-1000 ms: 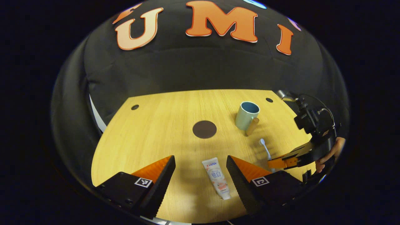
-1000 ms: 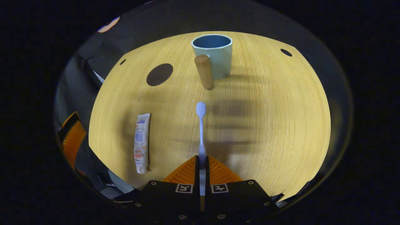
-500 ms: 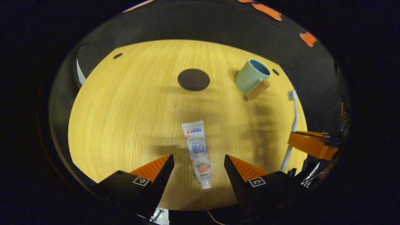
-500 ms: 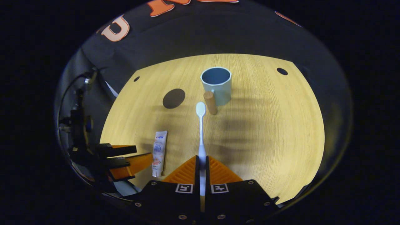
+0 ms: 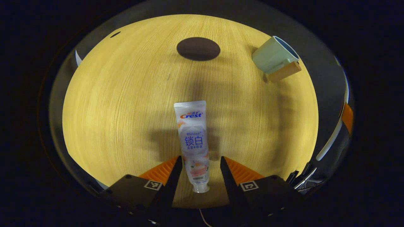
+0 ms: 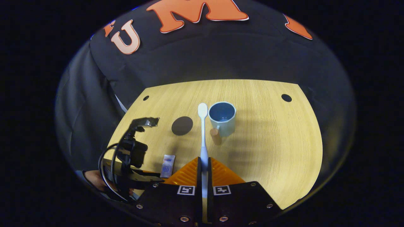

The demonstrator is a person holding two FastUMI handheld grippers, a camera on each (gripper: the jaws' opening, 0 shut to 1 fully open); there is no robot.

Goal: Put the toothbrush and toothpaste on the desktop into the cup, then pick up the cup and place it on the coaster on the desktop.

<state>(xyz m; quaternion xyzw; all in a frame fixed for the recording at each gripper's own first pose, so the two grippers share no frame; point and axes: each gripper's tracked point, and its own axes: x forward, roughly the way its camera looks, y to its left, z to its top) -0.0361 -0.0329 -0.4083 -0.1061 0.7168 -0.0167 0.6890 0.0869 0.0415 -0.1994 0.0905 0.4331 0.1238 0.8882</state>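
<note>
Left gripper: down low over the desktop, jaws apart, one finger on either side of the toothpaste's cap end; whether either finger touches the tube I cannot tell. In the right gripper view it sits at the lower left, a hand behind it.
Toothpaste: flat on the wood, cap toward the camera, crimped end pointing away toward the coaster. In the right gripper view just its far end peeks out beside the left gripper.
Coaster: dark round disc, bare, well beyond the tube and left of the cup; in the right gripper view it lies just left of the toothbrush head.
Toothbrush: clamped by its handle, held up off the desktop, head pointing away, its tip level with the cup's rim and just left of it.
Right gripper: jaws closed tight on the toothbrush handle.
Cup: upright on the desktop, pale green outside, blue inside, wooden handle facing the camera; in the left gripper view it stands at the far right.
</note>
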